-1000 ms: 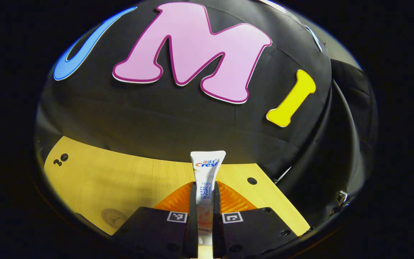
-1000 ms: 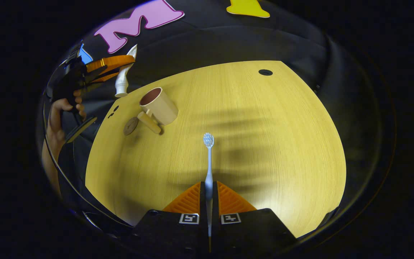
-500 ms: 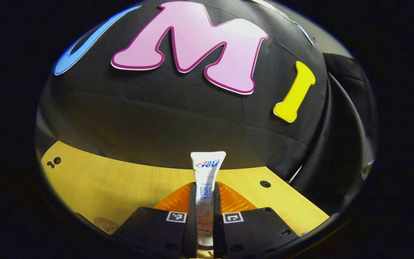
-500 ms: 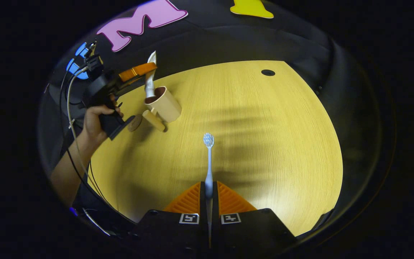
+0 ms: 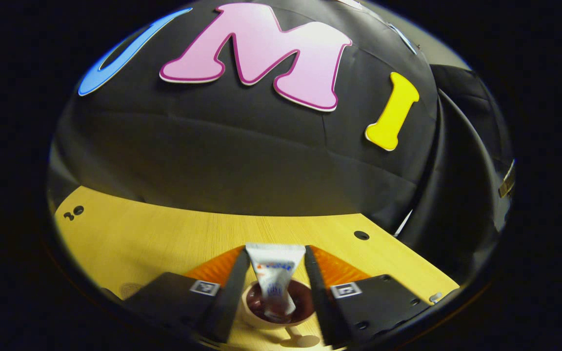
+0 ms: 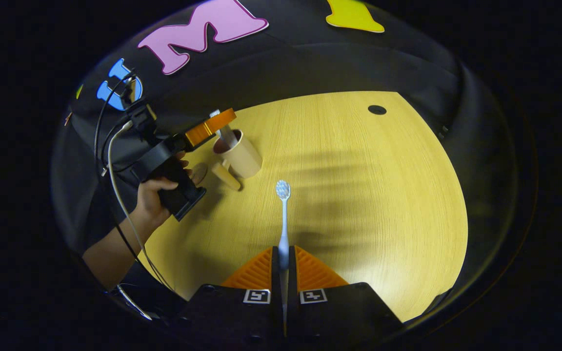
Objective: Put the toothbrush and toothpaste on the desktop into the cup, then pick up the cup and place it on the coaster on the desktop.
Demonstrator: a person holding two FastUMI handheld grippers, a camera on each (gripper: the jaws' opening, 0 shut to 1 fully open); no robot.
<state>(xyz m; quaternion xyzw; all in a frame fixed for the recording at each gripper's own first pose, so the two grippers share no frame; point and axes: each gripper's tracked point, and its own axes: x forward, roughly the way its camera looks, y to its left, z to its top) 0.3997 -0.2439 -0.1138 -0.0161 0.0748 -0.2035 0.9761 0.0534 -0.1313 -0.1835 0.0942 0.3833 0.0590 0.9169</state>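
The white toothpaste tube (image 5: 273, 282) stands in the beige cup (image 5: 261, 319), free of my left gripper (image 5: 276, 253), whose fingers are spread open on either side of it. In the right gripper view the cup (image 6: 243, 155) sits upright at the table's far left. The tube's top (image 6: 224, 132) pokes out of it under the left gripper (image 6: 212, 124). My right gripper (image 6: 283, 251) is shut on the handle of the white toothbrush (image 6: 284, 219). It holds the brush above the table, bristles pointing away. The round coaster (image 6: 198, 171) lies just left of the cup's handle (image 6: 226, 175).
The wooden table (image 6: 359, 195) stretches wide to the right of the cup, with a dark round hole (image 6: 377, 109) at its far edge. A hand (image 6: 156, 192) with trailing cables holds the left gripper at the table's left edge. The black cloth wall stands behind.
The left gripper came down over the cup, put the toothpaste tube into it and opened. The right gripper has barely moved and still holds the toothbrush.
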